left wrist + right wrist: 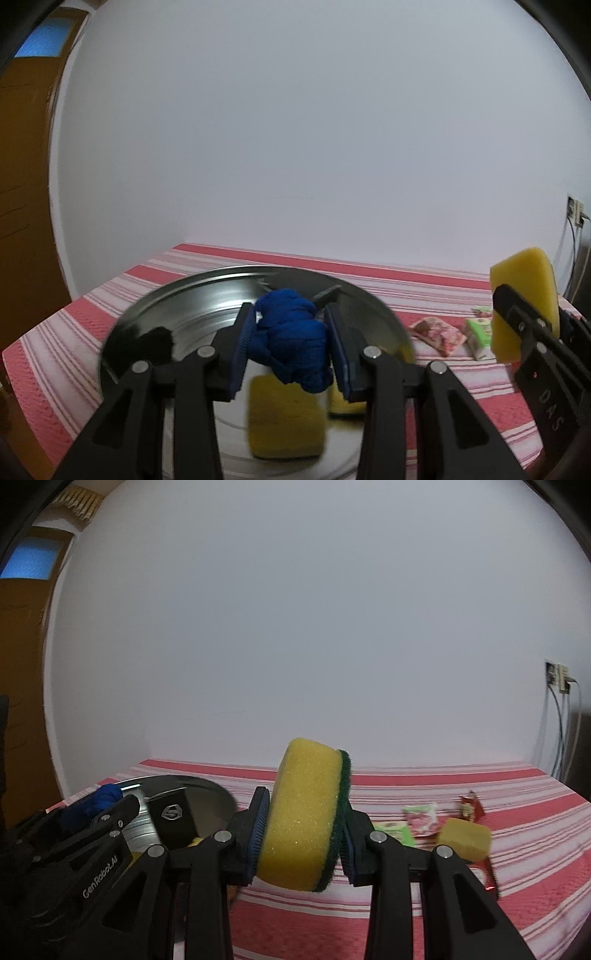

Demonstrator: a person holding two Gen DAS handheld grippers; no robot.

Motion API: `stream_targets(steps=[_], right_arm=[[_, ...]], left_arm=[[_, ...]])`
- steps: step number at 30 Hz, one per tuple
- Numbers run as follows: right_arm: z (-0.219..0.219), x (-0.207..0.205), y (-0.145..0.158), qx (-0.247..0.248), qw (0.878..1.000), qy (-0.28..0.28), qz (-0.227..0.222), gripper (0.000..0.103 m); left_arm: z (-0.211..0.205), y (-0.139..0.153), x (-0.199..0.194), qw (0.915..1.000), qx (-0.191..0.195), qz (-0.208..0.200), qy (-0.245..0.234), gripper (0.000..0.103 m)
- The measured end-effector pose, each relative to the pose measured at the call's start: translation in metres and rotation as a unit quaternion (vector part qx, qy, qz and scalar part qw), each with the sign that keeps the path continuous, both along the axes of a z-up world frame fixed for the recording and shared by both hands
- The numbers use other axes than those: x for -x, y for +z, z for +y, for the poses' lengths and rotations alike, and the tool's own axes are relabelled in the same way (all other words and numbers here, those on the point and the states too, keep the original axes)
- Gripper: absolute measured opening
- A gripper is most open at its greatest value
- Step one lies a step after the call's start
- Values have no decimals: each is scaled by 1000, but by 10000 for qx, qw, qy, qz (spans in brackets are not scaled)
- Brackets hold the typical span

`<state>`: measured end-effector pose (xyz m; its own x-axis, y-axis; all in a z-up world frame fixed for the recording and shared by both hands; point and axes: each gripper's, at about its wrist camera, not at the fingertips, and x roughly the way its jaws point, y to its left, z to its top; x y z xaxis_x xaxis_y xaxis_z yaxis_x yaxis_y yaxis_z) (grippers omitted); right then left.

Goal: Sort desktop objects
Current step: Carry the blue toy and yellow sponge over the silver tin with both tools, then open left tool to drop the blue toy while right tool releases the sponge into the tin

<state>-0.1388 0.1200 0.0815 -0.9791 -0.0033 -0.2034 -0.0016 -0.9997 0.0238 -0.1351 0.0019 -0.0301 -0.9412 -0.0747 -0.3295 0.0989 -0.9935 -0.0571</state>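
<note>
Round shiny steel tray (207,295) sits on the red-and-white striped tablecloth (461,291), biggest item here; rigid, slick metal, best left in place as the drop zone. A yellow sponge block (286,421) already lies in it, with another yellow piece (341,402) partly hidden just behind the right finger.

Yellow foam sponge with dark green scouring layer (306,819) is pinched across its flat faces by the right gripper (304,834), held in the air above the cloth, right of the tray. Light, squashy, grippy; a grip on the faces looks secure, though a hard squeeze would deform it.

Crumpled deep-blue cloth bundle (291,336) is clamped between the left gripper (291,345) pads, hanging over the tray. Soft, light, floppy; loose folds may snag on release, so grab the bulk.

Small snack packets, pink (437,334) and green (480,334), lie on the cloth; thin, crinkly, likely slippery, edge grip probably needed.

Left view shows the tray interior and its sponges; the right view hides that. The right view shows the scouring layer, a loose yellow sponge chunk (465,838) and a red packet (471,806), unseen from the left.
</note>
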Motion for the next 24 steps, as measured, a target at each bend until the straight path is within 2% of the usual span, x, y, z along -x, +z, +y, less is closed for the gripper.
stream_targets(steps=[13, 22, 24], right_arm=[[-51, 22, 0, -126, 9983, 554, 84, 37], [-69, 38, -2, -375, 9977, 548, 133, 37], [-70, 41, -2, -376, 9976, 561, 133, 37]], left_arm=[[-40, 3, 3, 9979, -26, -149, 631, 38], [-61, 1, 10, 9937, 59, -283, 1081, 38], [-63, 1, 11, 9925, 186, -286, 1176, 38]])
